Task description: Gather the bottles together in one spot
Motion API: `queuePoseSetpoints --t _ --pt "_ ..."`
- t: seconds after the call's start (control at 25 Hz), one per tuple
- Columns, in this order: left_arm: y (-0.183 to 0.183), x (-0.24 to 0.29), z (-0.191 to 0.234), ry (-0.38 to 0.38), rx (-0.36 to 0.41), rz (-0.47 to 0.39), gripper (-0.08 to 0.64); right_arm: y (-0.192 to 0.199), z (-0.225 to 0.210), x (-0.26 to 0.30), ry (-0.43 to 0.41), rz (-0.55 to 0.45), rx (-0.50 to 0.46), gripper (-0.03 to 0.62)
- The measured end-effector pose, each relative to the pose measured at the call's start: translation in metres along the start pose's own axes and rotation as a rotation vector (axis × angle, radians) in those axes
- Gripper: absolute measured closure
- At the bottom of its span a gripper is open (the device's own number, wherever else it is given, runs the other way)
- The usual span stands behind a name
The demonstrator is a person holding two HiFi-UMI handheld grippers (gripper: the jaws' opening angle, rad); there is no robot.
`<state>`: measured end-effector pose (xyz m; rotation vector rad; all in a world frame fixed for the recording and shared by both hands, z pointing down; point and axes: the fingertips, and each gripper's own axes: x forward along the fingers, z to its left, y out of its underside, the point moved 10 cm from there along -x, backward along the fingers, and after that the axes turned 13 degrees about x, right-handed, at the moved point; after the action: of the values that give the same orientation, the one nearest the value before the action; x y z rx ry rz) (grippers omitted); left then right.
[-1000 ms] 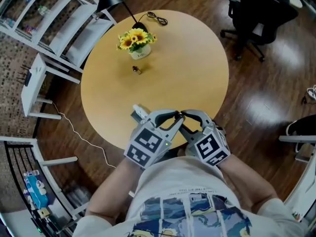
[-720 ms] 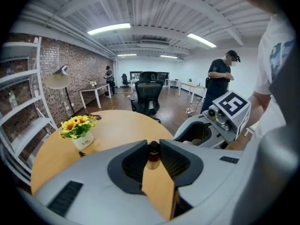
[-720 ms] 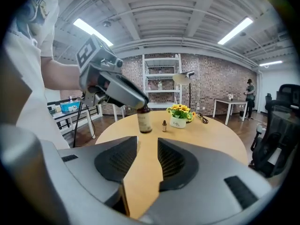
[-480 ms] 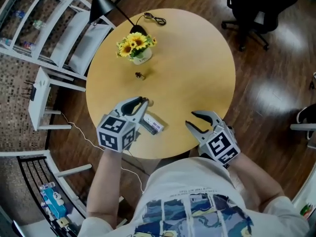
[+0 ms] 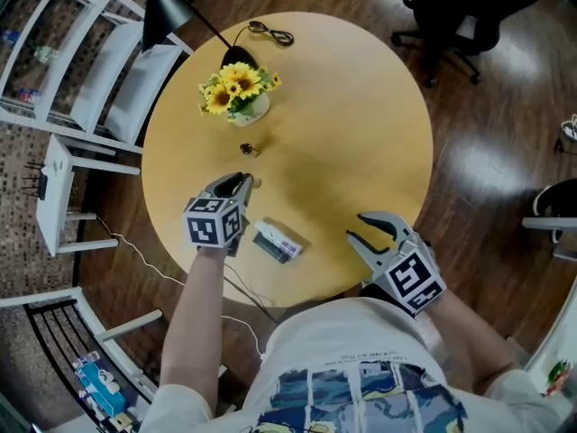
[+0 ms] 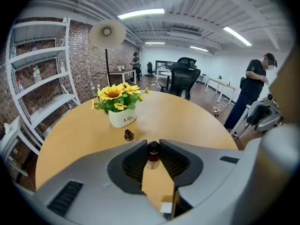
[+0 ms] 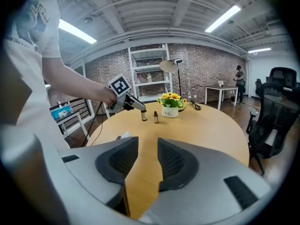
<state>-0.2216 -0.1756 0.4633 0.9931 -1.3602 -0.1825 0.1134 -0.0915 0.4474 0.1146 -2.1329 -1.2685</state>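
Carry step: left hand-held gripper [image 6: 153, 146] pinches a bottle [image 6: 153, 154], next to be set beside the second bottle [image 6: 129, 135] just ahead; right hand-held gripper [image 7: 147, 146], jaws apart and just narrowing, holds nothing.

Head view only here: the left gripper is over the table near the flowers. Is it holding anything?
Observer: Yes. Its own view shows the left gripper shut on a small brown bottle at its black cap.
Operator: Is that bottle upright?
Observer: Upright in the right gripper view, base near the table; contact I cannot tell.
Operator: Where is the other bottle?
Observer: The second bottle stands just beside it, apart, in front of the flowerpot.
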Motion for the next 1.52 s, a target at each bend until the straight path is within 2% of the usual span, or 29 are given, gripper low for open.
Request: queuePoseSetpoints --t 0.44,0.72,0.92,1.04,1.28,1.4,1.52 --pt "0.018 0.047 0.073 -0.074 -0.034 -0.001 0.474 -0.015 -0.010 0.030 0.022 0.044 0.025 0.459" --pt "0.024 0.071 0.096 -0.068 -0.053 -0.019 0.474 -0.021 -0.012 0.048 0.031 0.067 0.034 0.459" --pt "0.010 0.060 0.095 -0.074 -0.027 -0.051 0.474 -0.021 -0.013 0.055 0.031 0.078 0.052 0.459" --pt "0.010 0.055 0.092 -0.062 -0.044 -0.053 0.474 -0.022 -0.009 0.059 0.024 0.072 0.048 0.459" --pt "0.015 0.060 0.050 -0.006 -0.037 -0.061 0.474 -0.021 -0.006 0.060 0.011 0.067 0.040 0.459" --pt "0.021 0.067 0.033 -0.004 -0.056 -0.056 0.475 -0.019 -0.004 0.056 0.008 0.072 0.046 0.459" --pt "0.025 0.070 0.020 -0.023 -0.035 -0.043 0.475 -0.016 -0.005 0.050 0.015 0.076 0.037 0.459"
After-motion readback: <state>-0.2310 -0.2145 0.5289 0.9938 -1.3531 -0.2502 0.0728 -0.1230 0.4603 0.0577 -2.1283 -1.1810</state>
